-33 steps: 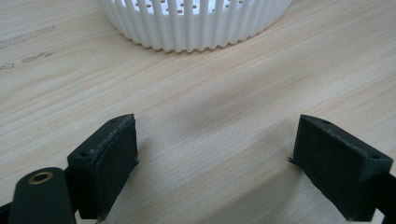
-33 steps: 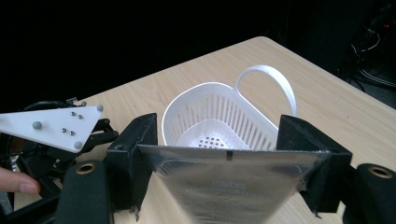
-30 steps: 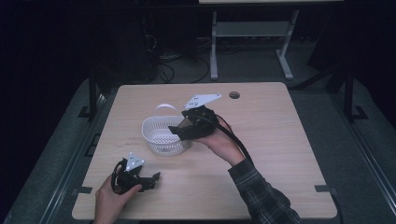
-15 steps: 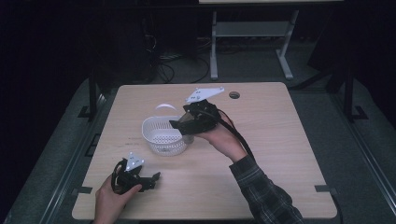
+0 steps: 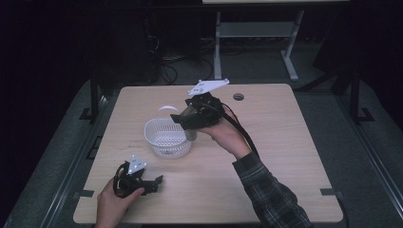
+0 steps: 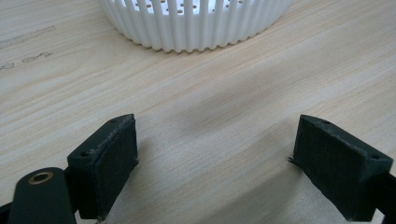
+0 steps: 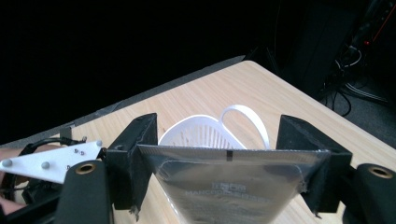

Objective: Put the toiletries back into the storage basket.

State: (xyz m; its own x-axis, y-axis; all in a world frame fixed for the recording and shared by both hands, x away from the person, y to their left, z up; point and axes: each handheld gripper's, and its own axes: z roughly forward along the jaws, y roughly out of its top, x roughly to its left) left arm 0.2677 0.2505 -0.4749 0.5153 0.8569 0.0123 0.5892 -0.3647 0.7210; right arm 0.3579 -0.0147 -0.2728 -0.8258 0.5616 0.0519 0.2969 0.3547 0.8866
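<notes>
Your right gripper point(image 7: 229, 186) has its jaws clenched on a clear, glossy plastic pouch point(image 7: 231, 184) (faint print, unreadable), held just above the rim of the white slotted plastic basket point(image 5: 167, 137). Your left gripper point(image 6: 210, 177) rests on the pale wood-grain bench point(image 5: 285, 142) near the basket, jaws released and holding nothing.

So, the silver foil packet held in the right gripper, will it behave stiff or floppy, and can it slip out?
The foil packet is probably light and flexible: it looks thin and flat, with a crimped top seam. Its glossy surface may be slippery, though the right gripper clamps both side edges between its fingers, which should help. Squeezed harder, it would likely buckle rather than break.
</notes>
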